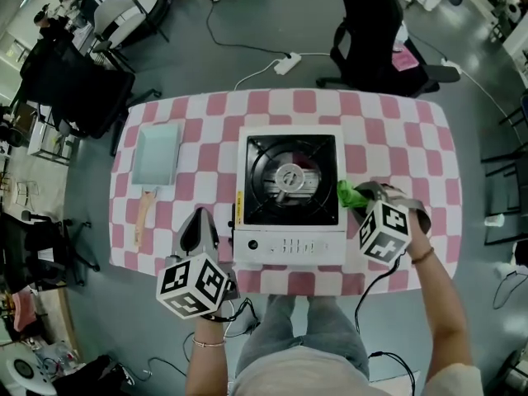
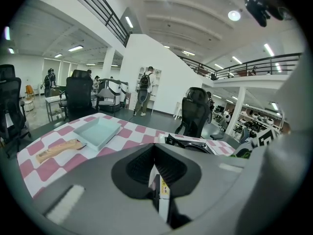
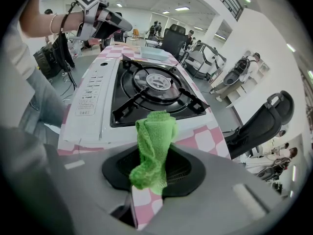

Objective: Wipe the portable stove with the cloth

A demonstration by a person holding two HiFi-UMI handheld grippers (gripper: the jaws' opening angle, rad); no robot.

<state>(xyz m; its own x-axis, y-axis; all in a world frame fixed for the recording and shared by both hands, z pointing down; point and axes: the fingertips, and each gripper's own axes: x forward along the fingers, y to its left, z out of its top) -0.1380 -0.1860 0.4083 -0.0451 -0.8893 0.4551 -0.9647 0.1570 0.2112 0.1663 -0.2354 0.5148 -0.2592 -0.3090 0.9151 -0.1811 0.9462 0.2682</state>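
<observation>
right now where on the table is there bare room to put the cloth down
Free on the table: the far strip behind the stove, the right end beyond the right tool, and the strip between tray and stove. Crowded: front left, with the left tool and the wooden handle.

Head cam's looking steeply down on the counter [image 1: 388,130]. Both tool cams are peering low along their jaws, sharing the stove [image 1: 289,190] just ahead.

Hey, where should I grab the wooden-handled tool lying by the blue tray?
Grip the tool mid-handle, from above with the left gripper, jaws across it: it lies flat on the table, handle long and narrow, its head near the tray.
</observation>
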